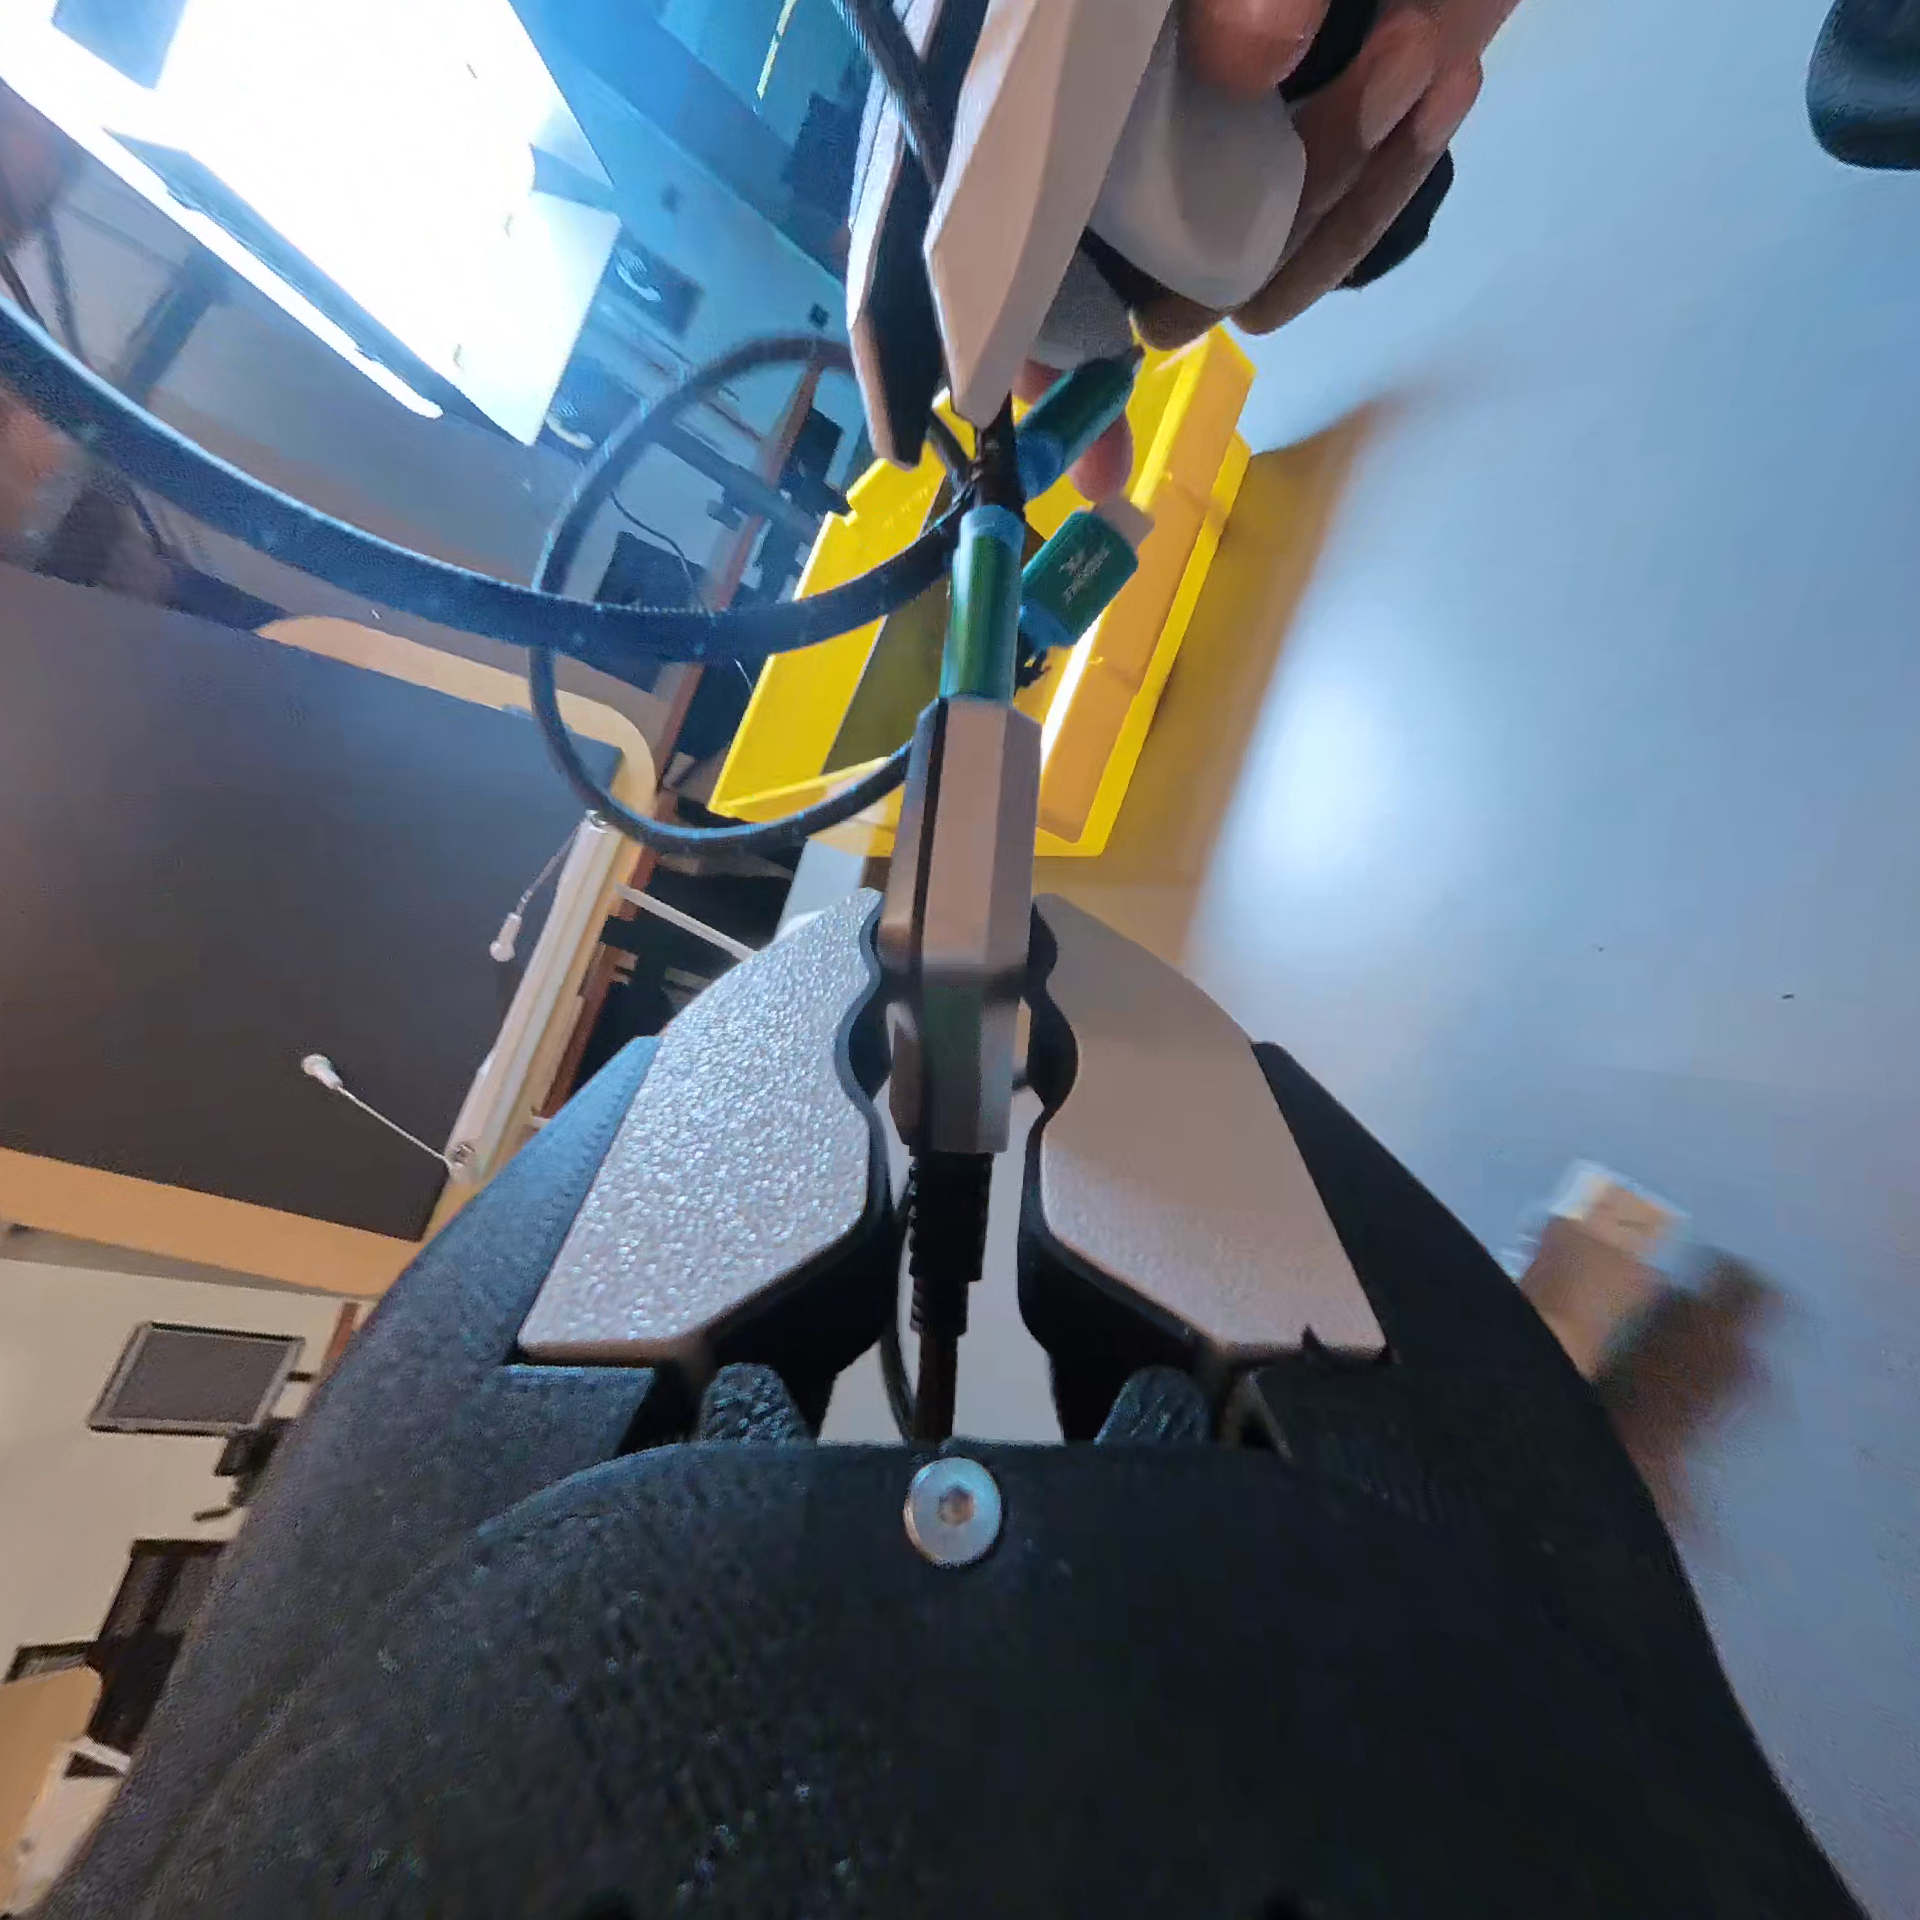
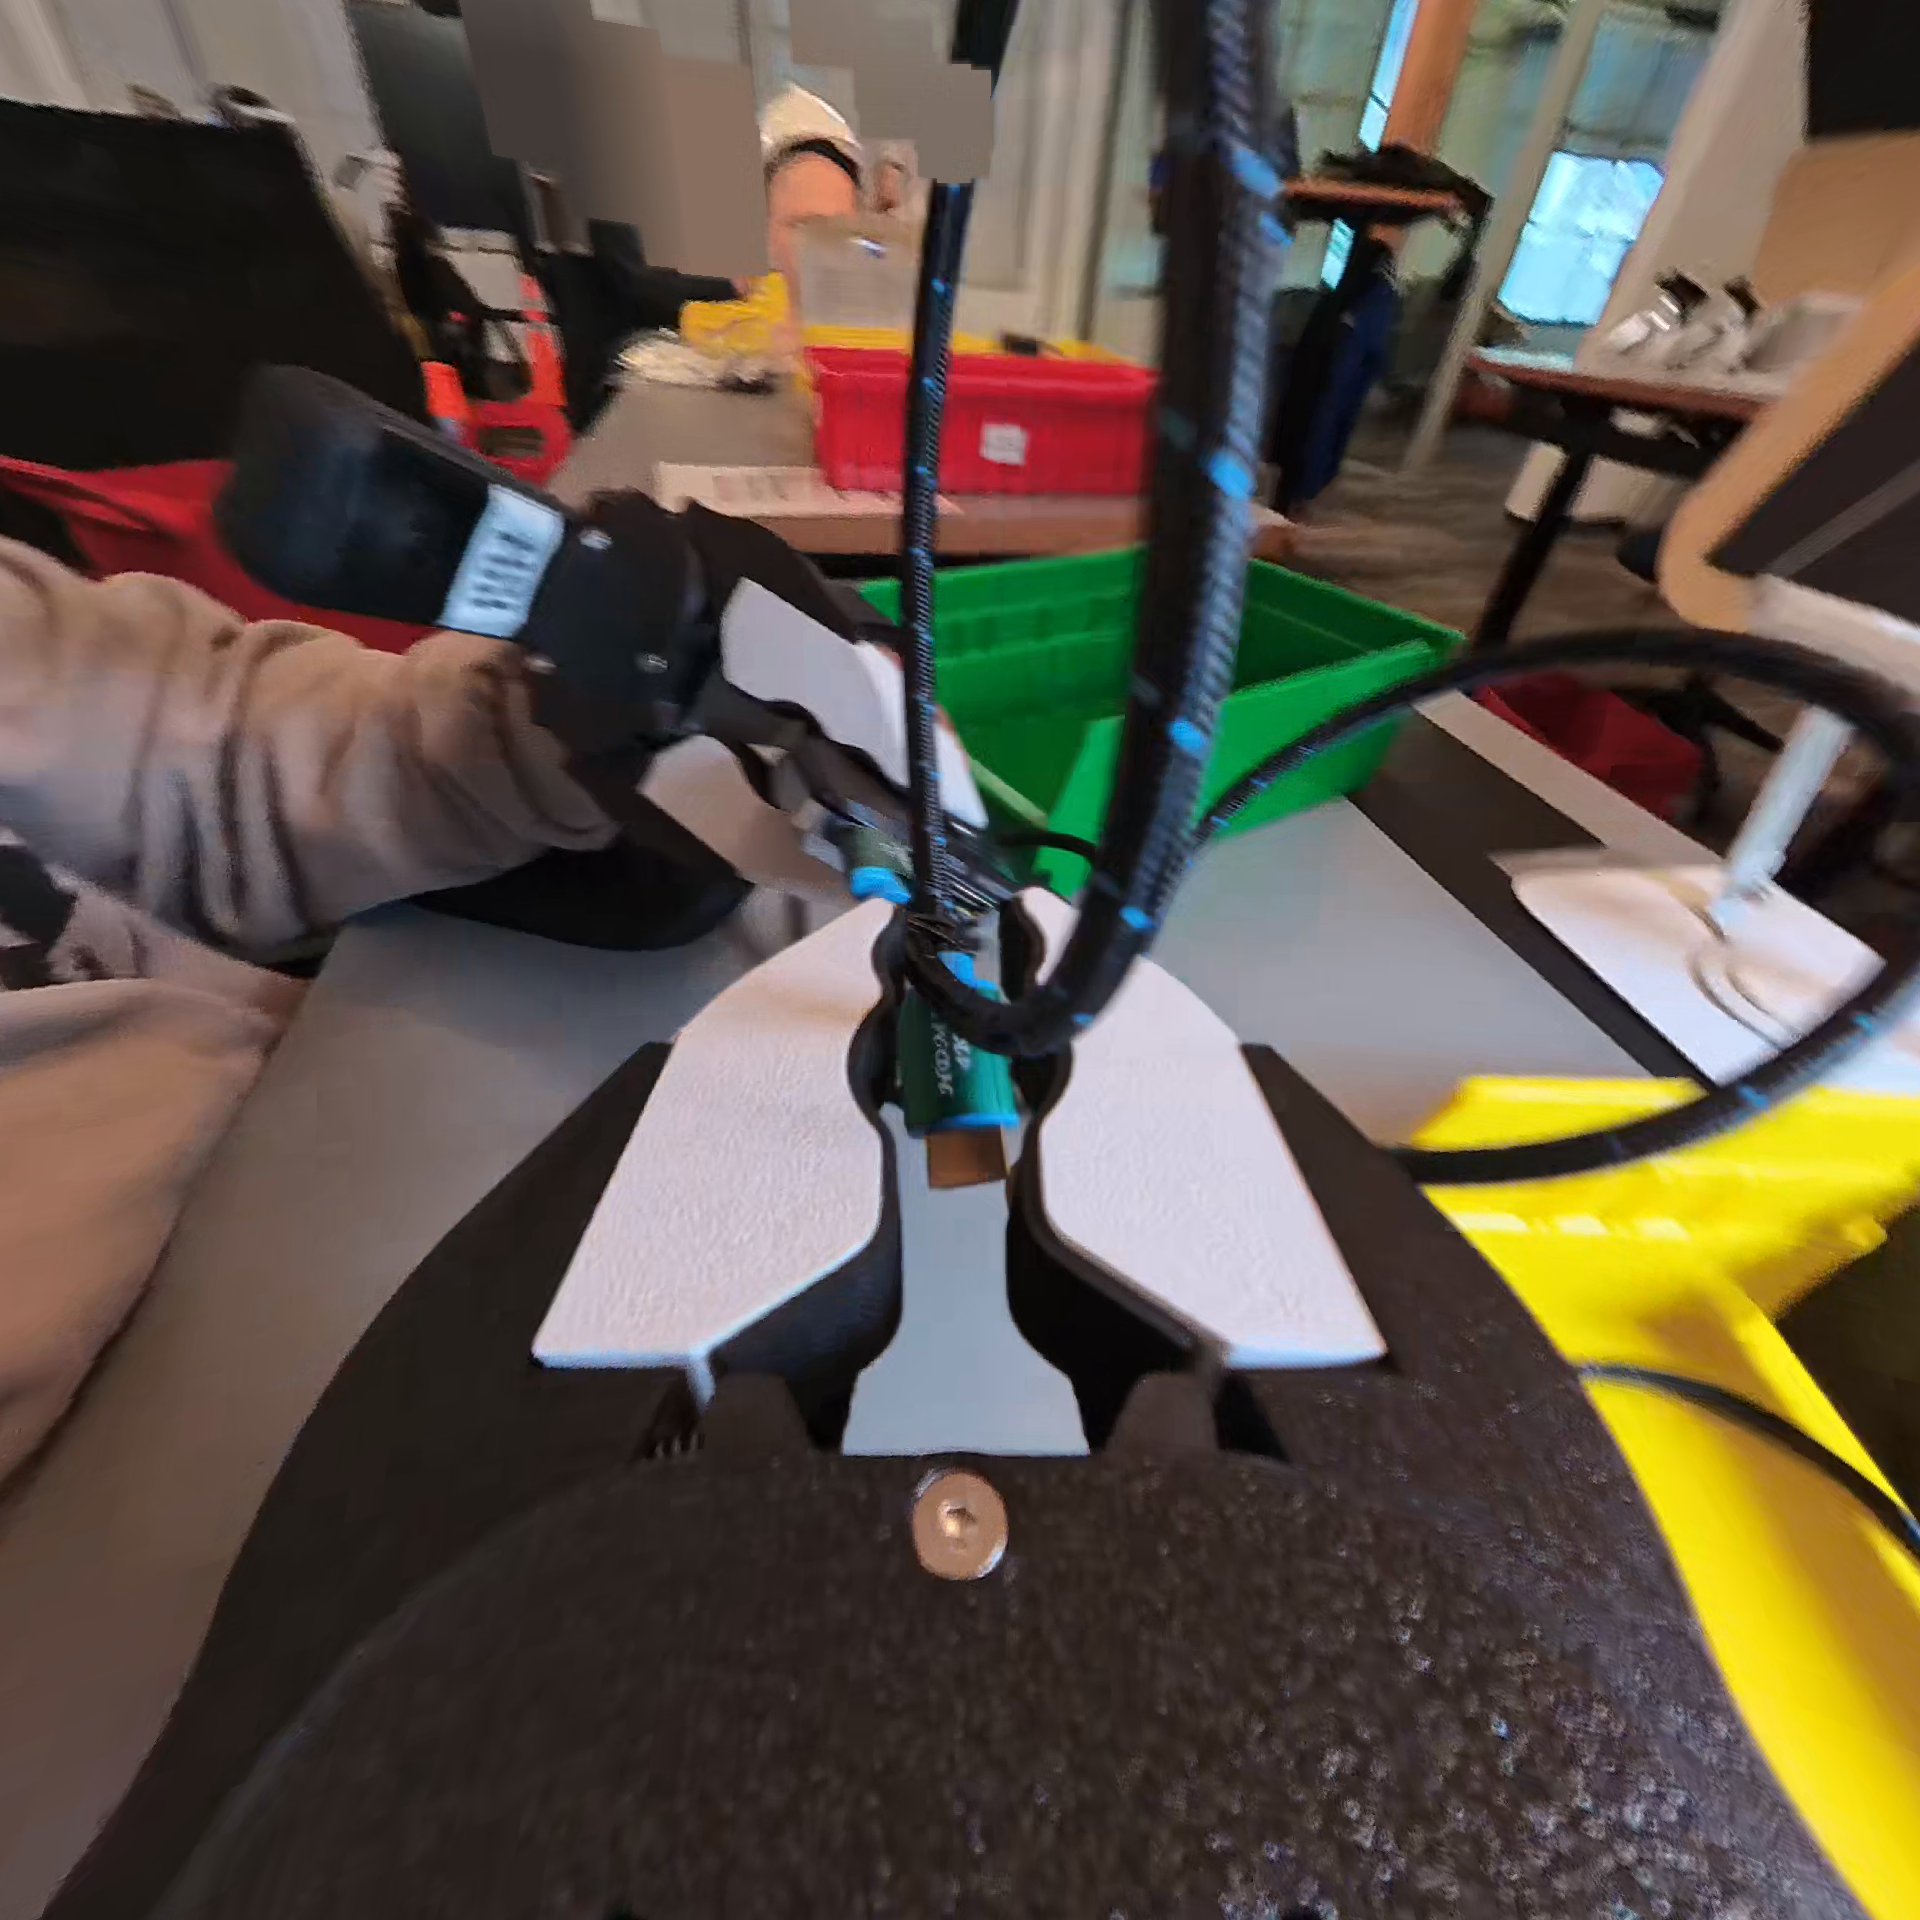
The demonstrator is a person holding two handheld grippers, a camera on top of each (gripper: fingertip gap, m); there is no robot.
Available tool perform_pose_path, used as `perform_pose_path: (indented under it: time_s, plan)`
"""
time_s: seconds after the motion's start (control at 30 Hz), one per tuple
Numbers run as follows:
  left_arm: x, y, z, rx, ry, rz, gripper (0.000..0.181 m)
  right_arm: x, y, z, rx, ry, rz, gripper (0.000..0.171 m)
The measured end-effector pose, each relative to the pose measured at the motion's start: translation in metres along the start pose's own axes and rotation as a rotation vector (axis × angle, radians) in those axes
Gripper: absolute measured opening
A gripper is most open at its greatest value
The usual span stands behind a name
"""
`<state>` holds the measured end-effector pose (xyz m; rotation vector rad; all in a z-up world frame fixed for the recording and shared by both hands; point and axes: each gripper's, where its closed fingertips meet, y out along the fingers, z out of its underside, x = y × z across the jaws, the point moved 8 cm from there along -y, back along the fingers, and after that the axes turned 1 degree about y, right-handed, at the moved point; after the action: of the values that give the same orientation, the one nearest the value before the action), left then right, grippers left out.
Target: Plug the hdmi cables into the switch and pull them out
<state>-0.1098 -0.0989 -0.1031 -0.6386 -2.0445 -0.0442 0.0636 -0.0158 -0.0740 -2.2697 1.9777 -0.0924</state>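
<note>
Between our left tool (image 1: 956, 997) fingers we find the grey switch (image 1: 956, 935) clamped, one green HDMI plug (image 1: 982, 613) seated in it; our right tool (image 2: 956, 1023) grips a second green plug (image 2: 951, 1070) above the worktop (image 2: 1351, 935).

Switch (image 1: 951, 935) in left hand-held gripper (image 1: 956, 997) (green plug (image 1: 977, 613) attached)

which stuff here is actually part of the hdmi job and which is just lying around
Part of the job:
- silver switch, clamped in the left gripper
- green HDMI plug, held in the right gripper
- second green plug, seated in the switch
- black braided cables

Just lying about:
- yellow bin
- green bin
- red crate
</note>
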Motion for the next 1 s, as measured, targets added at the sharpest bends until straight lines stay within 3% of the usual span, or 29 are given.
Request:
perform_pose_path:
  time_s: [0.1, 0.17, 0.23, 0.33, 0.43, 0.6, 0.77, 1.0]
  plan:
    - [-0.002, 0.003, -0.002, 0.084, -0.069, 0.051, 0.023, -0.009, -0.007, -0.002, 0.123, -0.014, 0.137, 0.035]
    - [-0.002, 0.004, -0.003, 0.119, -0.128, 0.085, 0.023, -0.004, -0.012, -0.009, 0.231, -0.145, 0.257, 0.046]
    - [0.0, 0.004, -0.003, 0.128, -0.182, 0.105, 0.023, 0.0, -0.019, -0.014, 0.362, -0.302, 0.389, 0.048]
    - [0.007, 0.001, 0.004, 0.135, -0.298, 0.146, 0.023, 0.004, -0.033, -0.026, 0.39, -0.436, 0.502, 0.046]
    - [0.006, 0.002, 0.013, 0.163, -0.358, 0.205, 0.022, 0.025, -0.025, -0.027, 0.442, -0.678, 0.447, 0.036]
    - [-0.009, 0.009, 0.009, 0.187, -0.321, 0.288, 0.022, 0.045, 0.033, 0.017, 0.646, -0.883, 0.31, 0.035]
    - [-0.023, 0.01, 0.005, 0.269, -0.156, 0.267, 0.022, 0.038, 0.052, 0.035, 0.675, -0.881, 0.256, 0.017]
    - [-0.033, 0.009, 0.009, 0.229, -0.122, 0.361, 0.022, 0.043, 0.059, 0.047, 0.697, -0.872, 0.158, 0.012]
